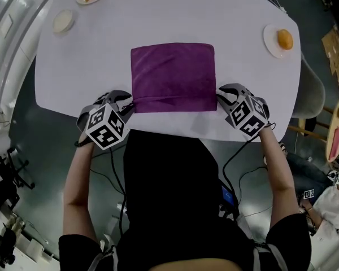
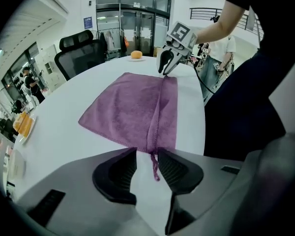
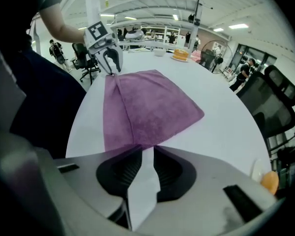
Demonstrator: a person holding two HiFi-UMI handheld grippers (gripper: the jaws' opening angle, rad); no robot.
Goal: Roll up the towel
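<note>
Your left gripper (image 1: 127, 107) and right gripper (image 1: 220, 97), jaws apart, sit at the purple towel's (image 1: 172, 75) near corners. Well beyond them are a plate (image 1: 269, 38) bearing something orange and a small dish (image 1: 56, 23). Towel lies flat, long axis running gripper to gripper.

Open-plan office or lab setting: black swivel office chairs (image 2: 81, 52), glass partition doors (image 2: 132, 26), ceiling strip lights (image 3: 238, 26), large white table (image 1: 90, 66).

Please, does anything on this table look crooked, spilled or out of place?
Nothing is spilled or damaged. Only the purple towel is not flat: its near edge is folded over into a narrow strip, and a loose loop sticks out from one corner, between the open jaws of the left claw.
</note>
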